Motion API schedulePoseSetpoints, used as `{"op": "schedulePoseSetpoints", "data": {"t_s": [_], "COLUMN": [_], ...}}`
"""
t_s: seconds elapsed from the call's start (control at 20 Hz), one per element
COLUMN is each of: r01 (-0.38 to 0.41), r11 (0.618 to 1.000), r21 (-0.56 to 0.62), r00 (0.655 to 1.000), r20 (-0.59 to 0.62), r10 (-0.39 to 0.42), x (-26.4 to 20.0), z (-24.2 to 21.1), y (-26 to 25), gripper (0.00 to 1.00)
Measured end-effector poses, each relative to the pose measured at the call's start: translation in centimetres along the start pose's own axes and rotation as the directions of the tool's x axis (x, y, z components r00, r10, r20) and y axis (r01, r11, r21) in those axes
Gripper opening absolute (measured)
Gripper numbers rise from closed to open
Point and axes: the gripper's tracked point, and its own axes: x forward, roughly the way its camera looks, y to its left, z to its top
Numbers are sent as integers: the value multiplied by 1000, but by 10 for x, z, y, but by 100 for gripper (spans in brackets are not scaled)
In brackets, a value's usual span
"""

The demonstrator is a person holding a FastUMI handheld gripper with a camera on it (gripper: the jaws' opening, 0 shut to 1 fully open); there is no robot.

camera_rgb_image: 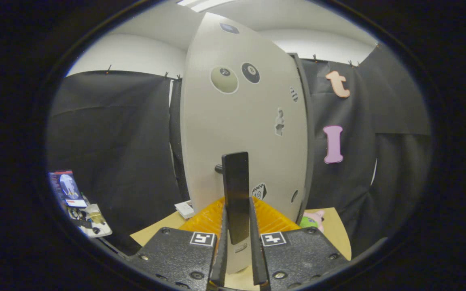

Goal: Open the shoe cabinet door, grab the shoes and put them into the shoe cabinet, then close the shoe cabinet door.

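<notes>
Black cloth hangs behind the pale cabinet door (241, 121). My gripper (238, 250) clenches its dark upright handle (236, 194), both fingers (221, 246) pressing it.

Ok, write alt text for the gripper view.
The gripper is shut on the dark upright handle of a pale cabinet door with stickers. An orange mat lies on the tan table below, and black cloth hangs behind.
</notes>
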Motion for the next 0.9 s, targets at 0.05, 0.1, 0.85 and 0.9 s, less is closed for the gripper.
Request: {"op": "schedulePoseSetpoints", "data": {"t_s": [0.05, 0.1, 0.85, 0.9], "r01": [21, 41, 226, 234], "r11": [1000, 999, 969, 966], "r21": [2, 5, 96, 107], "r00": [1000, 999, 970, 968], "r20": [6, 13, 69, 72], "r10": [-21, -41, -233, -242], "x": [-6, -10, -33, -36], "z": [0, 1, 8, 7], "y": [-6, -11, -77, -77], "gripper": [27, 26, 4, 4]}}
